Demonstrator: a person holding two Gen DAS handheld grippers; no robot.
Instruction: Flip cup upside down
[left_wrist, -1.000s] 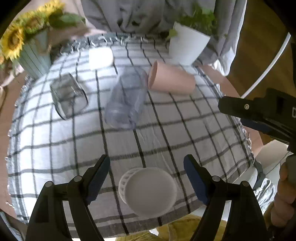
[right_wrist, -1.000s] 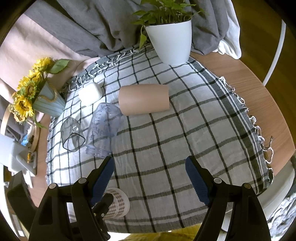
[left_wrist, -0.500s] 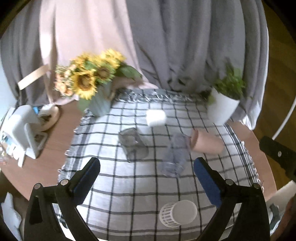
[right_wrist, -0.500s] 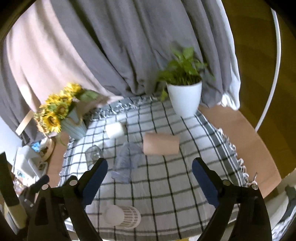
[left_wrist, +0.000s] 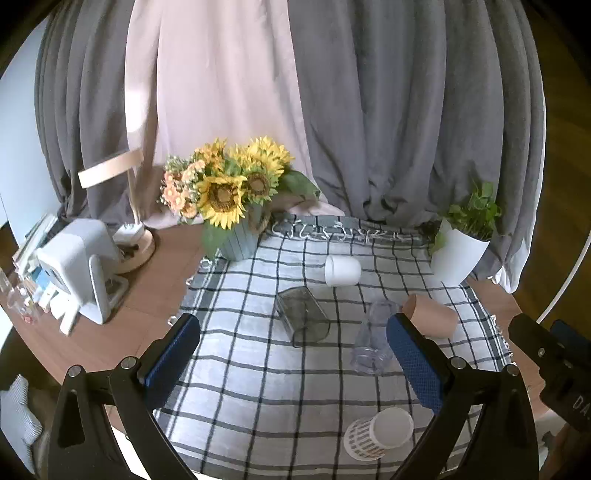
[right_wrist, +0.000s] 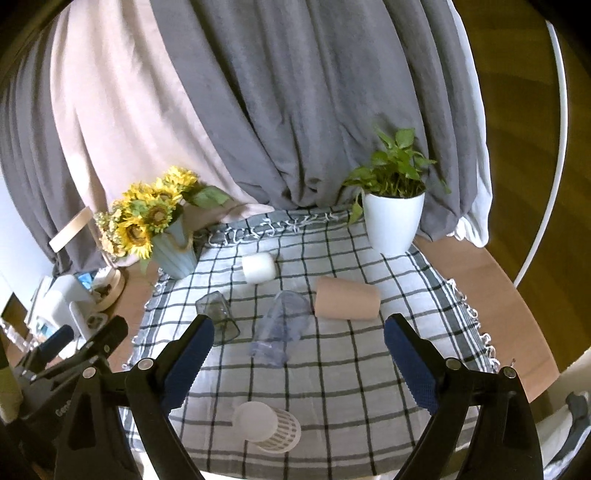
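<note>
Several cups are on a checked cloth (left_wrist: 258, 373). A white patterned cup (left_wrist: 380, 432) (right_wrist: 267, 426) stands upside down near the front edge. A tan cup (left_wrist: 430, 319) (right_wrist: 347, 302), a clear plastic cup (left_wrist: 373, 341) (right_wrist: 282, 325), a smoky glass (left_wrist: 303, 319) (right_wrist: 218, 317) and a small white cup (left_wrist: 342, 270) (right_wrist: 258, 267) lie on their sides farther back. My left gripper (left_wrist: 291, 362) is open and empty, raised above the cloth. My right gripper (right_wrist: 297, 363) is open and empty, raised too.
A sunflower vase (left_wrist: 236, 236) (right_wrist: 173, 254) stands at the back left of the cloth, a white plant pot (left_wrist: 458, 258) (right_wrist: 393, 221) at the back right. A lamp base (left_wrist: 133, 251) and white device (left_wrist: 77, 266) sit on the wooden table at left. Curtains hang behind.
Both grippers have risen and pulled back from the table, so the whole cloth and the curtains show. The white patterned cup stays upside down; no cup has moved.
</note>
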